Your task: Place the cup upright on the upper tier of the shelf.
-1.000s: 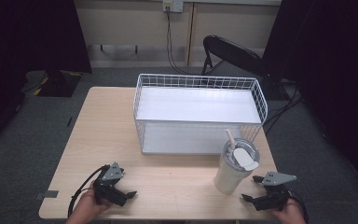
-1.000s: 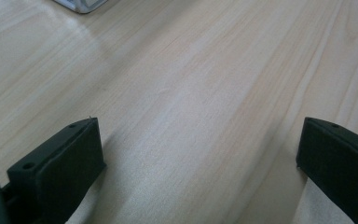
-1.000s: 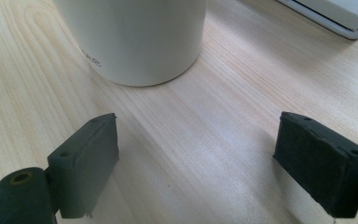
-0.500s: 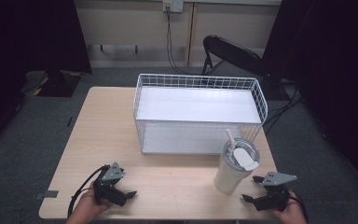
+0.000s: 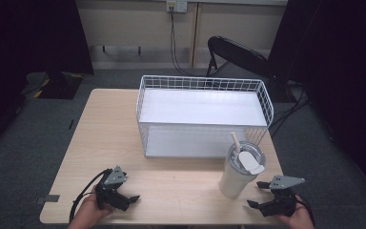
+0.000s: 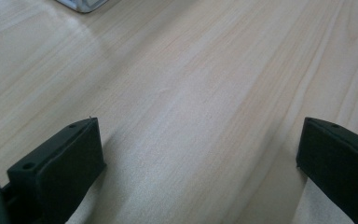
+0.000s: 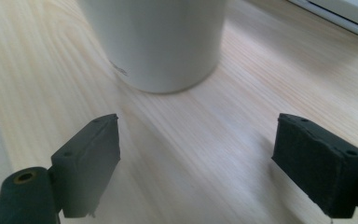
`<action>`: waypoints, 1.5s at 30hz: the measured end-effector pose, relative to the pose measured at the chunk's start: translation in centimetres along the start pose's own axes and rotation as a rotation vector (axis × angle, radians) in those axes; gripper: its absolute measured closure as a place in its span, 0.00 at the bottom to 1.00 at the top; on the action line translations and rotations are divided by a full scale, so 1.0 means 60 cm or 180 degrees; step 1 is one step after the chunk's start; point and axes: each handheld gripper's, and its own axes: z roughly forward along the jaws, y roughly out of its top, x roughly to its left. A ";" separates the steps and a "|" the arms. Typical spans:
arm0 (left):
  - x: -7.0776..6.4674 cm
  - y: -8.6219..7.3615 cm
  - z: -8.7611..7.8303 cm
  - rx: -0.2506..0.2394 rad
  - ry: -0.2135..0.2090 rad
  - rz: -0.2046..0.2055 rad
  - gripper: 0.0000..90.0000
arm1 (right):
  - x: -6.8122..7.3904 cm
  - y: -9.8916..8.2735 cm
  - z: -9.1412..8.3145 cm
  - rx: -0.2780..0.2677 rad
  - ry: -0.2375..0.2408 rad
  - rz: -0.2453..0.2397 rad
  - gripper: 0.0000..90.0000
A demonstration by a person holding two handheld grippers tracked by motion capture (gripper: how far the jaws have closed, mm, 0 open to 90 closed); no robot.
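A white tumbler (image 5: pixel 239 171) with a lid and a straw stands near the table's front right, just in front of a white wire basket (image 5: pixel 266 102). My right gripper (image 5: pixel 256 195) rests on the table to the tumbler's right, open, jaws wide apart and empty. In the right gripper view the tumbler's base (image 7: pixel 156 39) stands a short way beyond the open jaws of that gripper (image 7: pixel 196 158). My left gripper (image 5: pixel 131 199) lies at the front left, open with bare wood between its jaws (image 6: pixel 200 158).
The wire basket takes up the back middle and right of the light wooden table (image 5: pixel 105 133). A black folding chair (image 5: pixel 238 55) stands behind the table. A corner of the basket (image 6: pixel 81 3) shows at the top of the left gripper view.
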 end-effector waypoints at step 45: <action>0.000 0.000 0.000 -0.0001 0.0000 -0.0001 0.00 | 0.014 0.070 -0.001 -0.0491 0.0245 0.0124 0.15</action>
